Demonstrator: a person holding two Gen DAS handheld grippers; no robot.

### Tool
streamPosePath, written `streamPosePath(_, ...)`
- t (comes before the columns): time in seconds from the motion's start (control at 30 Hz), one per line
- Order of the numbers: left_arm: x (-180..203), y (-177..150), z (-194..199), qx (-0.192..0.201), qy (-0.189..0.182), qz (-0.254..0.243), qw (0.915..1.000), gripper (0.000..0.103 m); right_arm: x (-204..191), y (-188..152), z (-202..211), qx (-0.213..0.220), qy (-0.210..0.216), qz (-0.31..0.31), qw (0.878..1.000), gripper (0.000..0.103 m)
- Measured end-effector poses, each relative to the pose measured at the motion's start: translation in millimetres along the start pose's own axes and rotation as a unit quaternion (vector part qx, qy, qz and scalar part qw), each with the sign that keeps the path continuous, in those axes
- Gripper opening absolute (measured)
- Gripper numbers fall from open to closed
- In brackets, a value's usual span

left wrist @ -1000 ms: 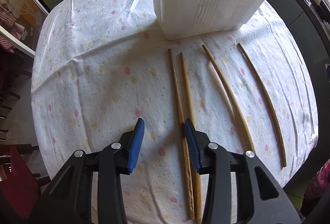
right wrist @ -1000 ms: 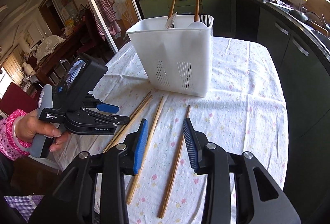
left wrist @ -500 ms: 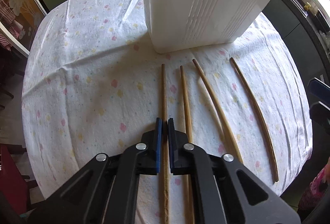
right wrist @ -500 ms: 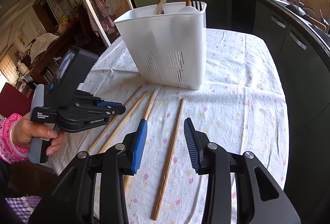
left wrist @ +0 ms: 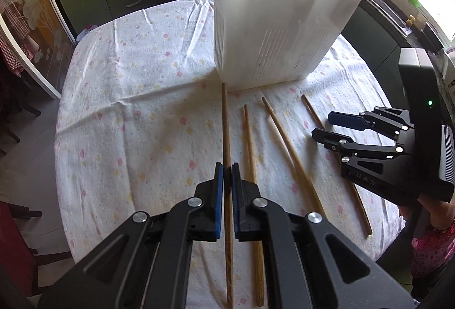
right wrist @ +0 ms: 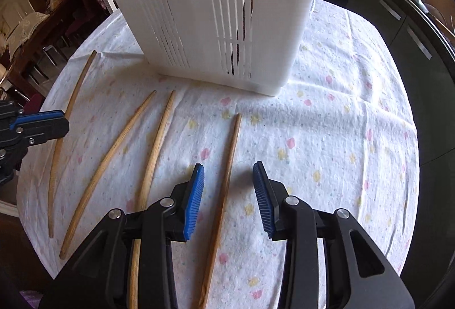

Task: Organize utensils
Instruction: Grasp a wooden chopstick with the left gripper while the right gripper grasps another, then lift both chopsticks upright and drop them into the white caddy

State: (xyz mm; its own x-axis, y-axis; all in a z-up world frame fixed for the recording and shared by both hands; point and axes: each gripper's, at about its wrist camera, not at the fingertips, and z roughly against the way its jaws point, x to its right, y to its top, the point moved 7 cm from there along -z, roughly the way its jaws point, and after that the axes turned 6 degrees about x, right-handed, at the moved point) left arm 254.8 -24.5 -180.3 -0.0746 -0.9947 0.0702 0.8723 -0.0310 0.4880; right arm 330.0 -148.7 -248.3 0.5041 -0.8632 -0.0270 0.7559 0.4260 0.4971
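Three faint letters, perhaps "DAS", mark right gripper (left wrist: 322, 128).

Both wrist cams look steeply down, close over the desk (left wrist: 119, 115); both catch the white caddy (right wrist: 216, 10) and chopsticks (left wrist: 250, 149).

Left gripper (left wrist: 227, 171): angled steeply downward, blue pads clamped together on a thin wooden stick. Right gripper (right wrist: 229, 171): angled steeply downward, jaws parted and just been narrowing, pads touching nothing. Holding hand (left wrist: 435, 211): partly visible, pink sleeve.
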Motion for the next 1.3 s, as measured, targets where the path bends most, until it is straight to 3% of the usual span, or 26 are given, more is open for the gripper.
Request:
streamPosePath(0.07,-1,-4,5,0.002,-0.005,0.0,1.0,0.005,-4,-4,1,-0.005,0.003,0.008,1.0,0.021)
streamPosePath(0.1,-1,-5,6,0.003,-0.008,-0.001,1.0,0.006,-5,-7,2,-0.009,0.004,0.013,1.0,0.01)
streamPosePath(0.17,2,-6,8,0.008,-0.011,-0.001,0.9999,0.005,-7,-12,3,-0.01,0.0,0.019,1.0,0.007)
streamPosePath(0.3,4,-7,19,0.026,-0.021,0.0,0.9995,0.005,-8,-13,19,0.014,0.025,0.004,1.0,0.006)
streamPosePath(0.43,4,-5,39,0.044,-0.029,-0.001,0.9986,0.005,-2,-5,66,0.063,0.056,-0.017,0.996,0.006)
streamPosePath(0.87,19,15,118,0.123,-0.046,-0.022,0.9911,0.005,3,18,194,0.207,0.091,-0.039,0.973,0.006)
streamPosePath(1.1,31,57,161,0.176,-0.054,-0.032,0.9824,0.005,4,73,258,0.278,0.094,-0.034,0.955,0.006)
streamPosePath(1.3,42,116,204,0.243,-0.051,-0.036,0.9679,0.005,10,125,314,0.348,0.086,-0.037,0.933,0.006)
